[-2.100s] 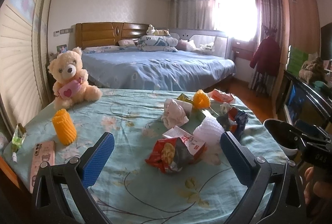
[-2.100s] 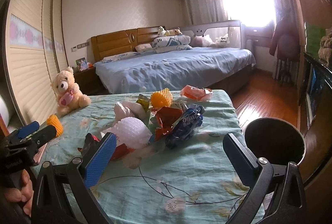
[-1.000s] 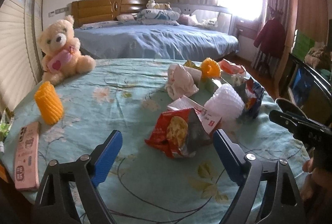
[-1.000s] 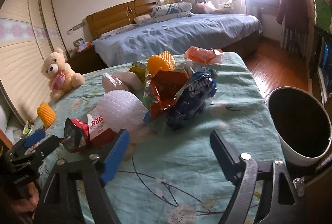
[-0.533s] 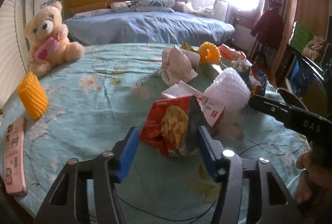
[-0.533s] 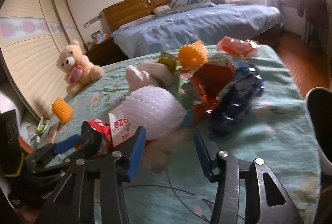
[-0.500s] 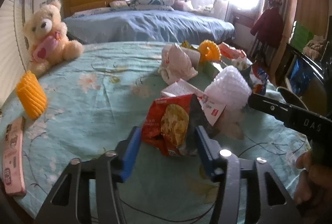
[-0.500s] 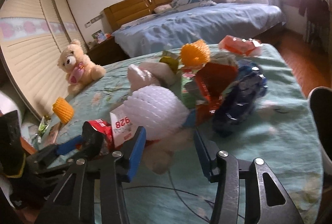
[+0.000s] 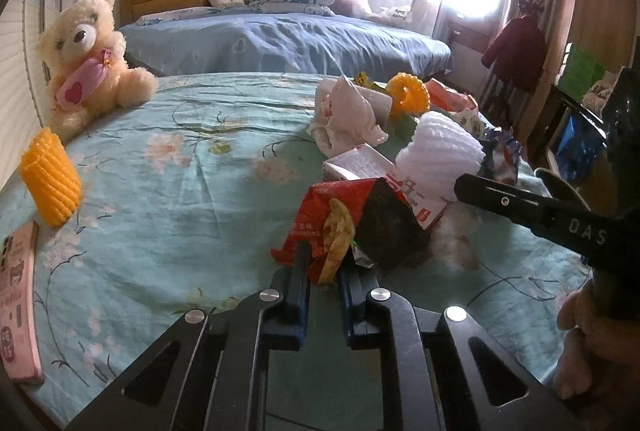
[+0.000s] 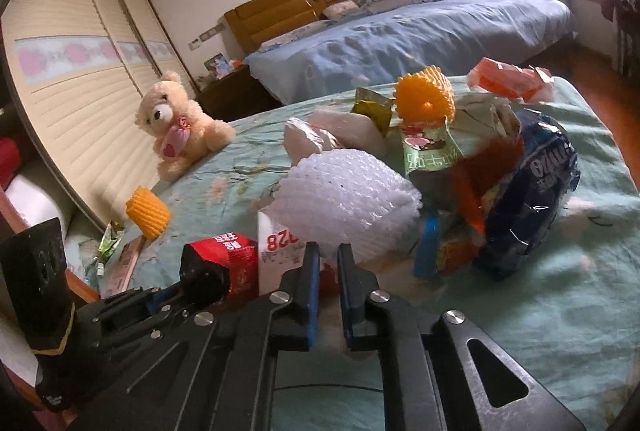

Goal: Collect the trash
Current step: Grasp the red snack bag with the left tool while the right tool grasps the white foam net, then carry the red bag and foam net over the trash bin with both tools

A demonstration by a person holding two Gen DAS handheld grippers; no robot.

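- Red chip bag is pinched in the left gripper. Its jaws have just been closing and now clamp the bag's crumpled near edge, close to the table's near edge.
- Right gripper has just been closing too, jaws nearly together on the bottom fringe of the white foam net. Looks like a grip on that net, though the contact spot is partly hidden.
- Rest of the trash sits heaped toward the right side of the teal floral tablecloth: a white carton, a dark blue wrapper, an orange foam ring, a green packet and an orange pack at the far right corner.
- Teddy bear sits at the far left edge, with an orange foam sleeve and a pink box nearer along the left edge.
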